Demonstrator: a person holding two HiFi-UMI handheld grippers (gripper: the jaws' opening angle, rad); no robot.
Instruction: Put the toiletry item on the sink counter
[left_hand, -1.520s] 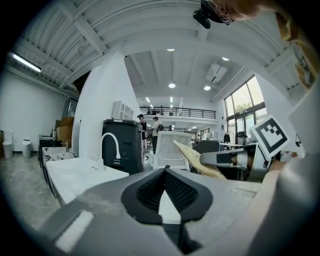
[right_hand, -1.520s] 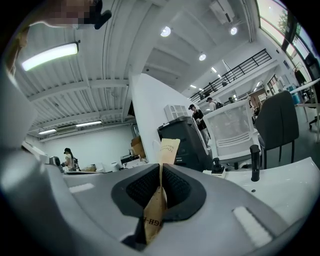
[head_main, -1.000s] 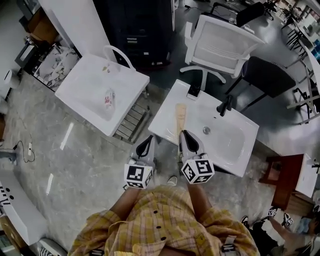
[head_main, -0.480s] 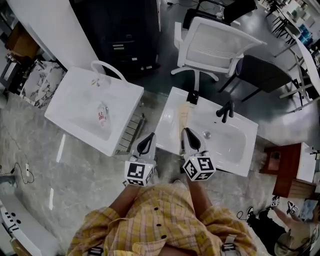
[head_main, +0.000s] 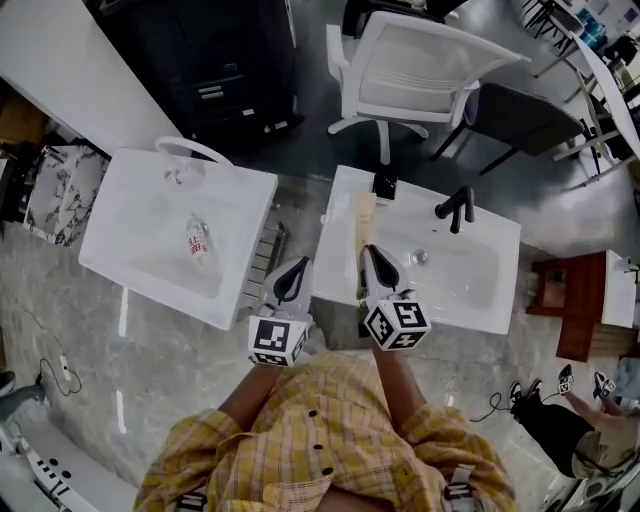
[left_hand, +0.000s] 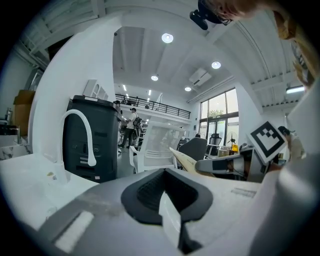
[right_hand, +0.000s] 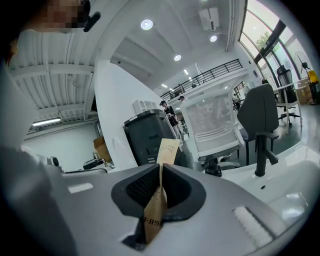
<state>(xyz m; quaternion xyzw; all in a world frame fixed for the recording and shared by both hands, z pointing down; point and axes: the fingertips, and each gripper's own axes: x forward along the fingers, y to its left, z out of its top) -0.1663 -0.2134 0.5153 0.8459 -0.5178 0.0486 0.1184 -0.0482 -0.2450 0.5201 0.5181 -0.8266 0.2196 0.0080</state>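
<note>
A long tan paper packet (head_main: 362, 226) lies edge-on between the jaws of my right gripper (head_main: 372, 256), which is shut on it. The packet reaches out over the left counter strip of the white sink (head_main: 500, 300) on the right. In the right gripper view the tan packet (right_hand: 160, 197) stands between the black pads and rises past them. My left gripper (head_main: 294, 272) hovers over the gap between the two sinks, jaws together and nothing in them. The left gripper view shows its own jaws (left_hand: 167, 200) shut, and the packet (left_hand: 182, 160) off to the right.
A black faucet (head_main: 457, 207) and a small black item (head_main: 384, 184) stand at the right sink's back. A second white sink (head_main: 120, 200) at the left holds a small bottle (head_main: 196, 240). A white chair (head_main: 420, 70), a dark chair (head_main: 520, 115) and a wooden stool (head_main: 580, 300) stand around.
The head view has shifted, so both sinks sit a little differently in the frame. Both grippers keep their pose, and the packet stays in the right gripper.
</note>
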